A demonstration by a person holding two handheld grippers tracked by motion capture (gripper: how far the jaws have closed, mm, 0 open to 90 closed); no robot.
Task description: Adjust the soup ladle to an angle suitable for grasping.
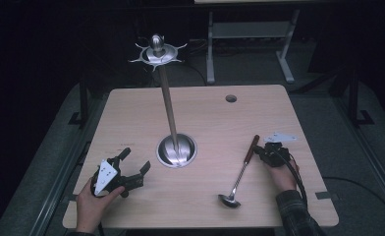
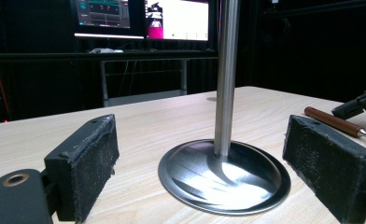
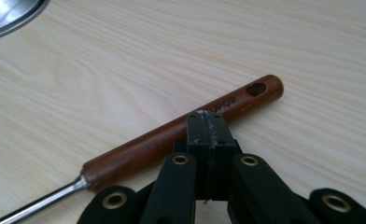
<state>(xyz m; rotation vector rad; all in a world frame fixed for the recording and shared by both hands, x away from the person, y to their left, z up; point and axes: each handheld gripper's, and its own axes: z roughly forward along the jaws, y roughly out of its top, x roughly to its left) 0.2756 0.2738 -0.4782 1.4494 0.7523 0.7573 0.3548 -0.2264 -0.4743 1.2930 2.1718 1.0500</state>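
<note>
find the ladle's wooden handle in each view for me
High view: wooden handle right of centre, at the right gripper.
Left gripper view: far right edge, lying on the table.
Right gripper view: diagonal across the middle, just beyond the shut jaws.
Shared landmark: the steel stand base.

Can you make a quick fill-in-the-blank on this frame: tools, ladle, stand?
1. The left tool has its jaws ____.
2. The right tool has its jaws shut, its tip at the ladle's ____ handle.
3. The ladle lies flat on the ____.
4. The stand's round metal base sits ____ the two tools.

Missing words: open; wooden; table; between
</note>
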